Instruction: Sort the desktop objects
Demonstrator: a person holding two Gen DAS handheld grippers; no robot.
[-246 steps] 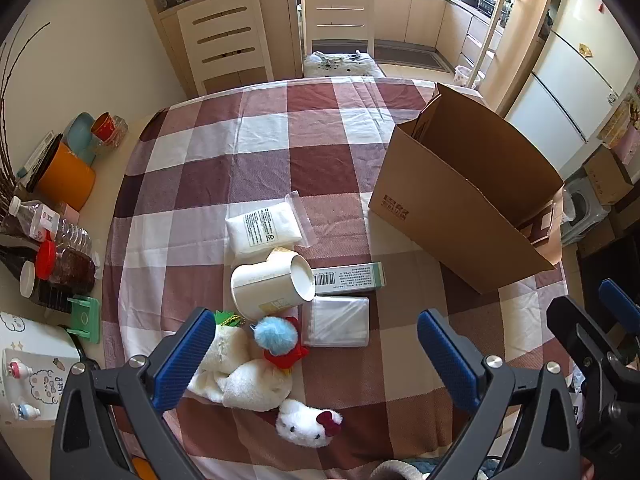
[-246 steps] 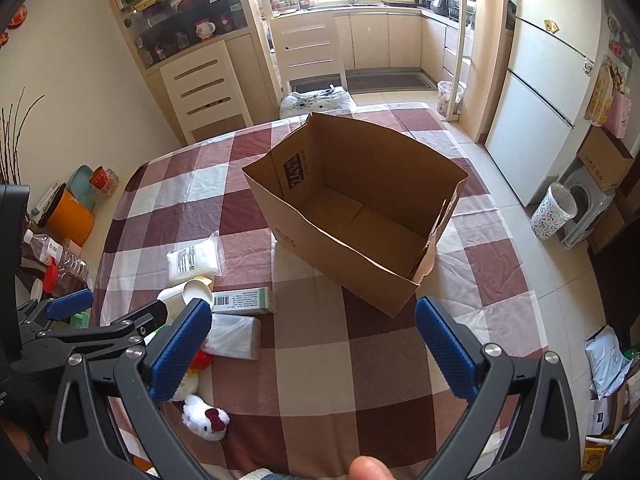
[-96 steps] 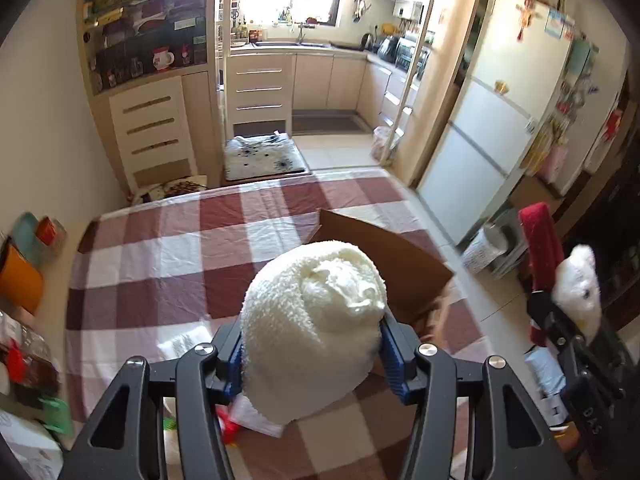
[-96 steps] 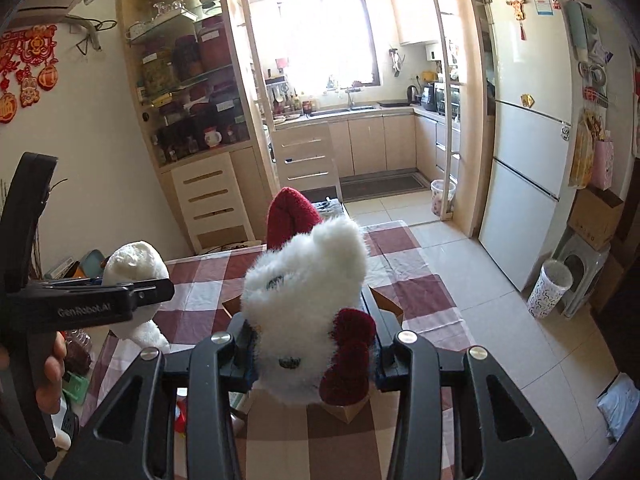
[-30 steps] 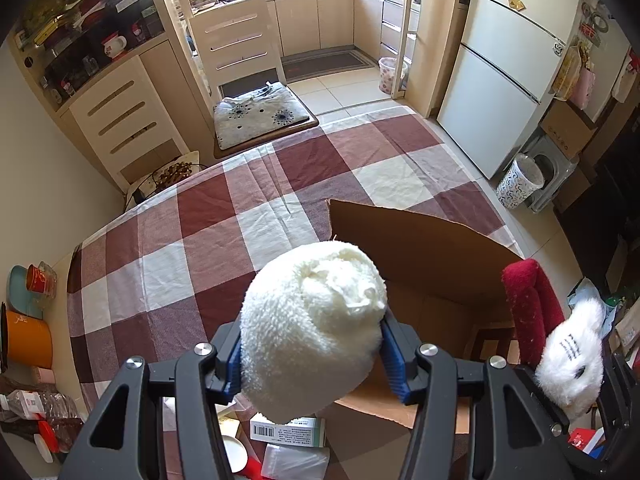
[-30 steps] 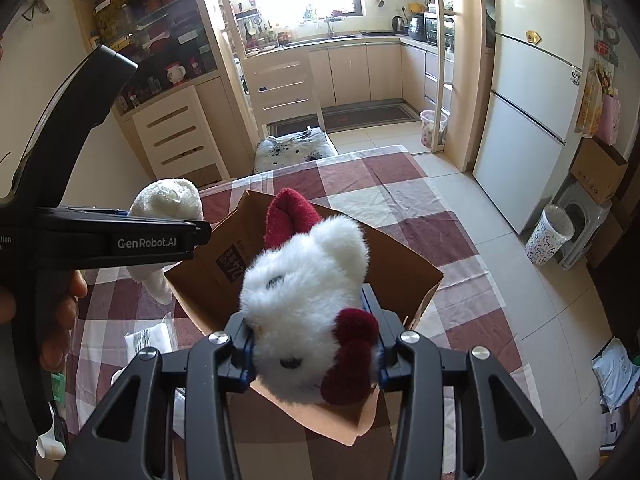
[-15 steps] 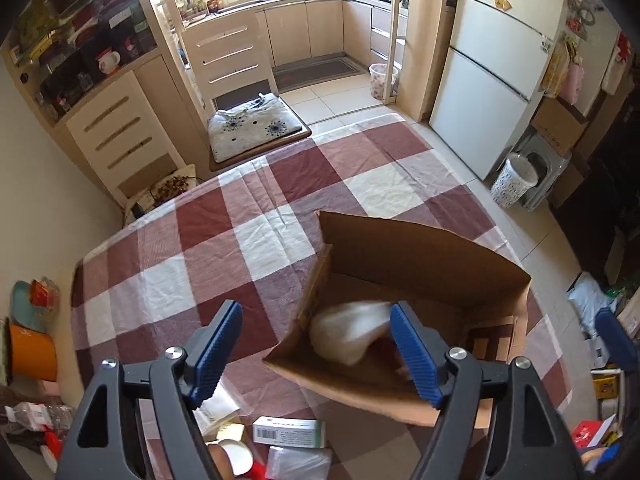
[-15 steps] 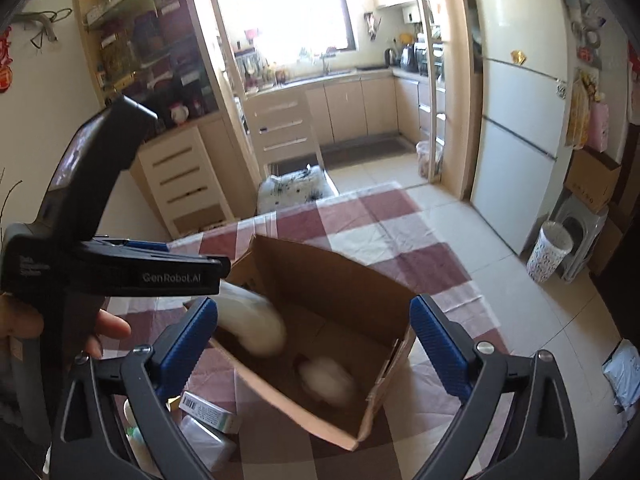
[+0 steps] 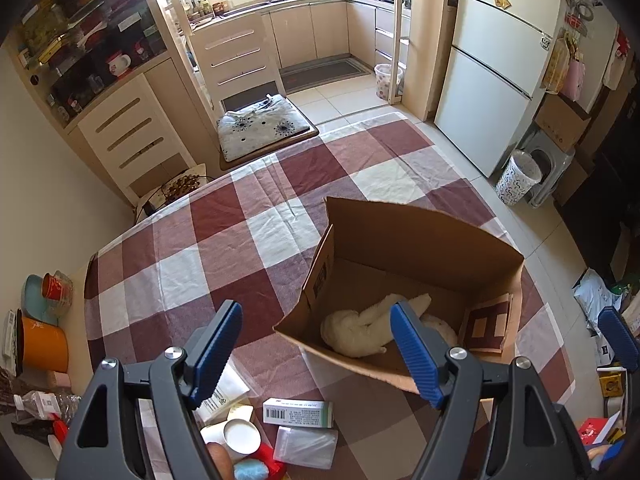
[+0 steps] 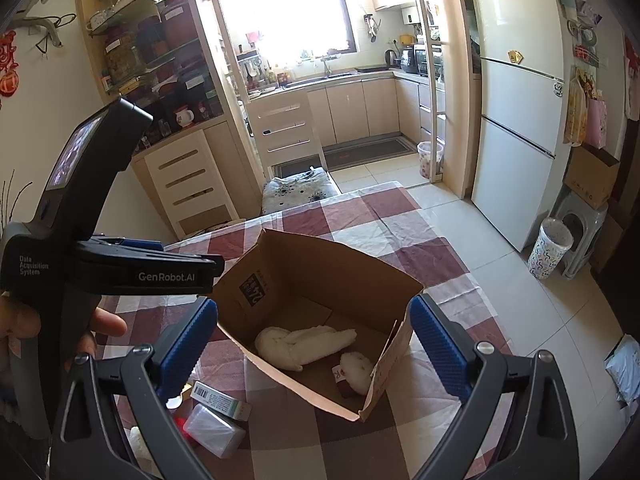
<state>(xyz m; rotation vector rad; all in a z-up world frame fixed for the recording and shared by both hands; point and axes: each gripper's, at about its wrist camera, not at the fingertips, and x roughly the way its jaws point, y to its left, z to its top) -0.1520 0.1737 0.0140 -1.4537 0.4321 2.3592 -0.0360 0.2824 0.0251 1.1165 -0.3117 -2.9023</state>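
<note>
An open cardboard box [image 9: 424,236] [image 10: 340,268] stands on the checked tablecloth. Inside it lie a cream plush toy [image 9: 360,328] [image 10: 300,344] and a small white plush with red parts [image 10: 356,372]. My left gripper [image 9: 316,352] is open and empty, held high over the box's near left corner. My right gripper [image 10: 316,348] is open and empty above the box. Loose on the cloth by the box's near left side are a green-and-white carton [image 9: 298,413] [image 10: 220,398], a clear plastic packet [image 9: 306,448] [image 10: 214,430], a white cup [image 9: 240,438] and a white pouch [image 9: 224,390].
An orange pot [image 9: 42,346], bowls [image 9: 48,292] and bottles [image 9: 40,404] crowd the table's left edge. A cushioned chair [image 9: 260,128] stands at the far side. A fridge [image 9: 488,92] and a patterned bin [image 9: 516,176] are to the right. The left hand-held unit [image 10: 80,240] fills the right wrist view's left side.
Both grippers opened and dropped their plush toys into the box; the toys, blurred mid-fall half a second ago, now lie still on the box floor. Both grippers stay above the box.
</note>
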